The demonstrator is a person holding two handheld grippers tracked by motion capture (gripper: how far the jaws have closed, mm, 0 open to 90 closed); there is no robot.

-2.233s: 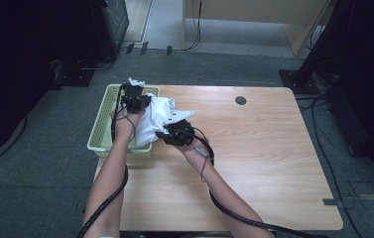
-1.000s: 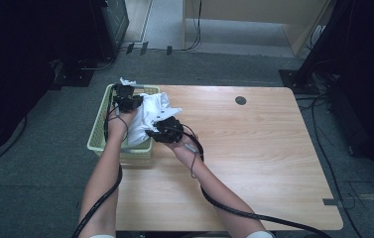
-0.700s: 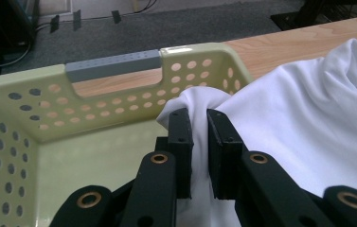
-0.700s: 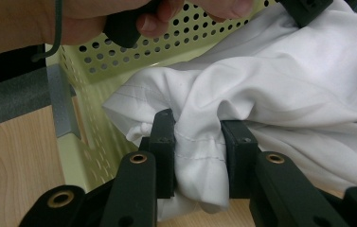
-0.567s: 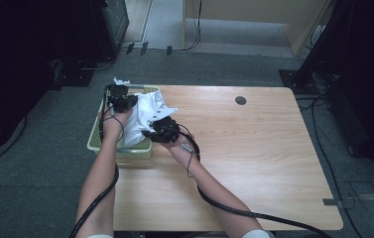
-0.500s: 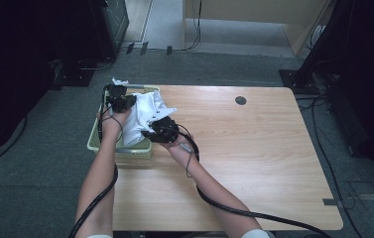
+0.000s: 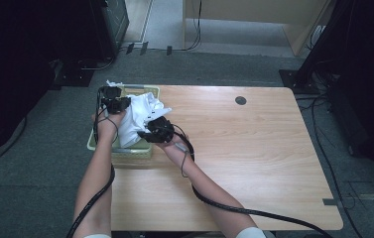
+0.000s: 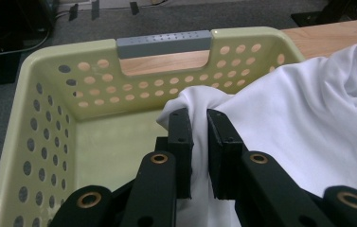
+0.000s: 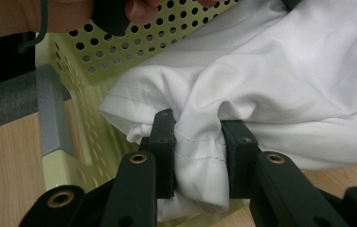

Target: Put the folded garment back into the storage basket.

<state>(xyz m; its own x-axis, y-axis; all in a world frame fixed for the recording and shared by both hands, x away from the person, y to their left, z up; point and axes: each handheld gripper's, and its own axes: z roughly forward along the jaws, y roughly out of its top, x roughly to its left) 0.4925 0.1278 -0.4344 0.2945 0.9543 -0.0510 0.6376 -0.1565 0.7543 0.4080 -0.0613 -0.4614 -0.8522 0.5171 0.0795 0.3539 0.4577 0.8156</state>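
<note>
A white garment [image 7: 140,116] is clamped by the left gripper [image 8: 199,142] and the right gripper [image 9: 197,151], and is held over the perforated yellow-green basket [image 8: 48,109].

Cloth: white garment [image 7: 137,116], crumpled, with a stitched hem [image 9: 195,142].
Pose: bunched and draped across the basket's right rim.
Basket: pale green, perforated plastic [image 8: 48,109], grey handle.
Place: table's far left corner.
</note>
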